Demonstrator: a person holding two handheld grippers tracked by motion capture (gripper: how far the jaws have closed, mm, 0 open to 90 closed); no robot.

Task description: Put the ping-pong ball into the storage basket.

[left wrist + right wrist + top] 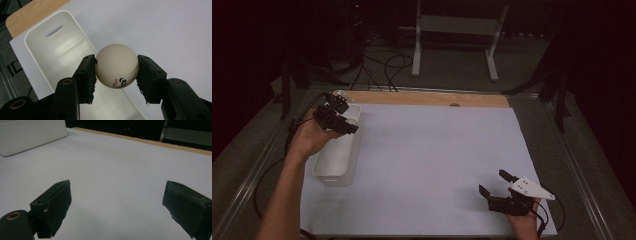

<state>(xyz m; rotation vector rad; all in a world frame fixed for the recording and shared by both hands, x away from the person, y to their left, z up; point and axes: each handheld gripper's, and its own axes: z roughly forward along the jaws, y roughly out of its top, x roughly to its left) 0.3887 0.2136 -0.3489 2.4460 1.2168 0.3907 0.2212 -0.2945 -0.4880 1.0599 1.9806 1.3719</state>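
Left tongs [116, 75] pinch white printed ball [117, 65] above white bin [53, 50]

wood table [422, 98] w/ white sheet [432, 160], white bin [328, 167] at left edge.

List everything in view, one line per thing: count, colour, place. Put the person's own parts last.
ball: one, white with small printed marks, clamped between the left gripper's jaws, over the bin.
bin: one, white, oblong with a handle slot, left side of the sheet.
sheet: one, pale grey-white, covering the table.
table: one, wooden edge showing at the far side.
stand: one, white-legged, on the floor beyond the table.
left gripper: one, black, over the bin.
right gripper: one, black, jaws apart, near right corner.
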